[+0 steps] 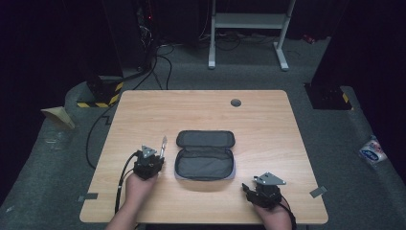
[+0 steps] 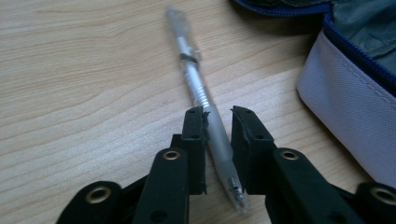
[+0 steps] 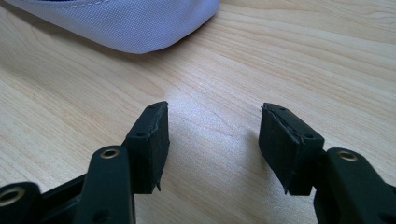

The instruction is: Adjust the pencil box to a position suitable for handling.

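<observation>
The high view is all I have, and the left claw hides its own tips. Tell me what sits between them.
Observer: A clear plastic pen lies between the left claw pads, which sit close against its barrel.
Operator: Report the right claw.
Observer: The right claw has its jaws open, with bare table between them.
Operator: Describe the case's outside.
Observer: The pencil case has a pale lilac-grey woven wall edged by a blue zip.
</observation>
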Motion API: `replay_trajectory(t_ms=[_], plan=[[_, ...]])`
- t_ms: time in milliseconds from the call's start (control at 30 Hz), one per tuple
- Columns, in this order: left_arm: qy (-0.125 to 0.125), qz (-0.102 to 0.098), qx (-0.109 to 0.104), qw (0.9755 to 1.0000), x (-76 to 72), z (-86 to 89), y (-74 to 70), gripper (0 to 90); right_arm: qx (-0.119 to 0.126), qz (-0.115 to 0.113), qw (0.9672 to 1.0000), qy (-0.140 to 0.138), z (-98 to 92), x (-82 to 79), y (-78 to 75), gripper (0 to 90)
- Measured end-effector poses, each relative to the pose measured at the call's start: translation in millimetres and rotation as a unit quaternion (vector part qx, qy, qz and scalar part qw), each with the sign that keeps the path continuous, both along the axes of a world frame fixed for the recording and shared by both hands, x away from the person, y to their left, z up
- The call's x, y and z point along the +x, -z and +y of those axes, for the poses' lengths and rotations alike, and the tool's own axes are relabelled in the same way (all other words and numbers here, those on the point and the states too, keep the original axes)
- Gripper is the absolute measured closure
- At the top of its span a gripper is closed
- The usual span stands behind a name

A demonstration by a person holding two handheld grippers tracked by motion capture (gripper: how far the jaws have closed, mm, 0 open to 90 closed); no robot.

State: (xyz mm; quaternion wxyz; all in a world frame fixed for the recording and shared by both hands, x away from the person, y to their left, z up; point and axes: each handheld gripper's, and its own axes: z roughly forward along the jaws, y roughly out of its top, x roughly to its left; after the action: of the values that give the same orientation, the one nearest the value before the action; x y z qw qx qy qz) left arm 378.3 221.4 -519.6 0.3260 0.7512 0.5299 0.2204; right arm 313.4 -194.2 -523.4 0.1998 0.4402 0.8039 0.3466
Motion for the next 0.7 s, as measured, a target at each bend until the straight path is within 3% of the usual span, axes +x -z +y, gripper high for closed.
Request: replay_trajectory(t_ms=[467, 700], plan=[[0.012, 0.006, 0.001, 0.9999, -6.4, 4.4, -1.3, 79.9, 0.000, 0.001, 1.0000, 0.000, 0.1, 0.1, -0.1, 42.3], [0.022, 0.014, -0.001, 0.9996, -30.6, 18.1, -2.2, 79.9, -0.001, 0.001, 1.0000, -0.009, 0.3, 0.3, -0.1, 40.6]])
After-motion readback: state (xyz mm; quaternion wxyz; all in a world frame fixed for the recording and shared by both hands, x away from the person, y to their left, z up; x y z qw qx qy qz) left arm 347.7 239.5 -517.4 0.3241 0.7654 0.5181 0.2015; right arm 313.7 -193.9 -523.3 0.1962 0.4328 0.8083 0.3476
